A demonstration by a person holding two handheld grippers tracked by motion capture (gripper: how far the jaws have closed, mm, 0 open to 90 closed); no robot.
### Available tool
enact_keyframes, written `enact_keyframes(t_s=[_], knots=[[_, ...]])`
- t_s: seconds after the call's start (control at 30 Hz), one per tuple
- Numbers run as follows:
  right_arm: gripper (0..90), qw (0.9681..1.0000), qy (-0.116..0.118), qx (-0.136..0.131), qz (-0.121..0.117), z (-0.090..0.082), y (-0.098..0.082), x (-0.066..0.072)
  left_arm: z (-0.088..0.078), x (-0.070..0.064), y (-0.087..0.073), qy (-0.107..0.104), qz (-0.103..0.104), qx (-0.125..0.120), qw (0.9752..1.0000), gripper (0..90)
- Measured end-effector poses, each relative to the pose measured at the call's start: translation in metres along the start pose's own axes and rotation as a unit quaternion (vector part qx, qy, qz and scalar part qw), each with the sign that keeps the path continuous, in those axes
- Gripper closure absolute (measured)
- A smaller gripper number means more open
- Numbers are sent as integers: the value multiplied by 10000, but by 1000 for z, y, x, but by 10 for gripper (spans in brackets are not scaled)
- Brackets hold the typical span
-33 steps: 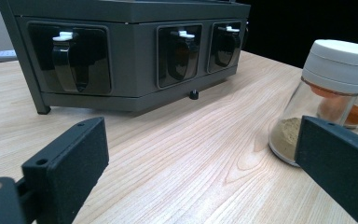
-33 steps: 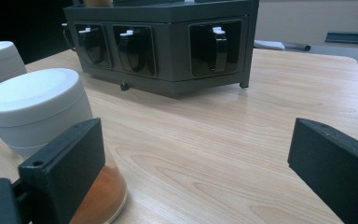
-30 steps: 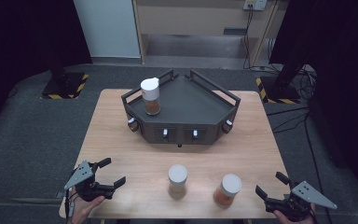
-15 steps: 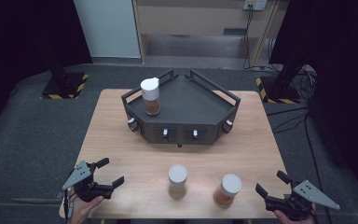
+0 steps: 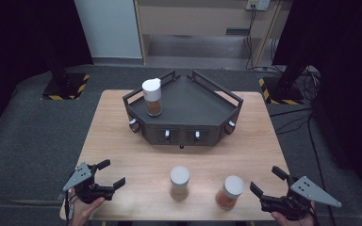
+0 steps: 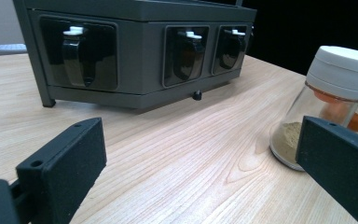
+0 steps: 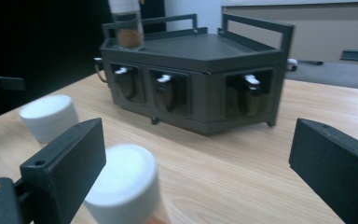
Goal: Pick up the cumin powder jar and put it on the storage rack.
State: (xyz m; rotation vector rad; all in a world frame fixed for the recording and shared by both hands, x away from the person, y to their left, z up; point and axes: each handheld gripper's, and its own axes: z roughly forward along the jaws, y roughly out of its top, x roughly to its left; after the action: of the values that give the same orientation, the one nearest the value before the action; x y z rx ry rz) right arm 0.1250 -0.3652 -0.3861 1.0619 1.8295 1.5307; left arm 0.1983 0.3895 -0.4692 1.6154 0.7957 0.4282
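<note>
Both my tongs spread, holding nothing: left tongs (image 5: 104,178) at the desk's (image 5: 122,141) near-left corner, right tongs (image 5: 267,184) at the near-right. Two spice jars stand upright on the desk between them: tan-powder jar (image 5: 179,182) mid-front, orange-powder jar (image 5: 230,192) just beside my right tongs. A third jar (image 5: 152,96) already sits on the dark rack (image 5: 188,101). Risk: the orange jar is so near that a sideways swing could tip it, or knock it into its neighbour.

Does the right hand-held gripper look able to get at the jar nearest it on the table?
Probably yes. The right hand-held gripper is open, beside the orange-filled jar, with bare table between them. The other jar stands apart to its left.
</note>
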Motion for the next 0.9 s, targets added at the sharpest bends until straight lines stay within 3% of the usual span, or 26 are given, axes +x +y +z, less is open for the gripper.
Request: enact_keyframes(t_s=[0.23, 0.5, 0.9], knots=[[40, 9996, 222, -53, -160, 6, 17, 13, 1, -1, 2, 5, 86, 59, 9999, 9], [43, 9985, 384, -3, -391, 19, 37, 30, -1, -1, 1, 50, 38, 21, 10000, 9], [45, 9972, 547, 180, -472, 43, 53, 48, -1, -2, 1, 77, 48, 11, 10000, 12]])
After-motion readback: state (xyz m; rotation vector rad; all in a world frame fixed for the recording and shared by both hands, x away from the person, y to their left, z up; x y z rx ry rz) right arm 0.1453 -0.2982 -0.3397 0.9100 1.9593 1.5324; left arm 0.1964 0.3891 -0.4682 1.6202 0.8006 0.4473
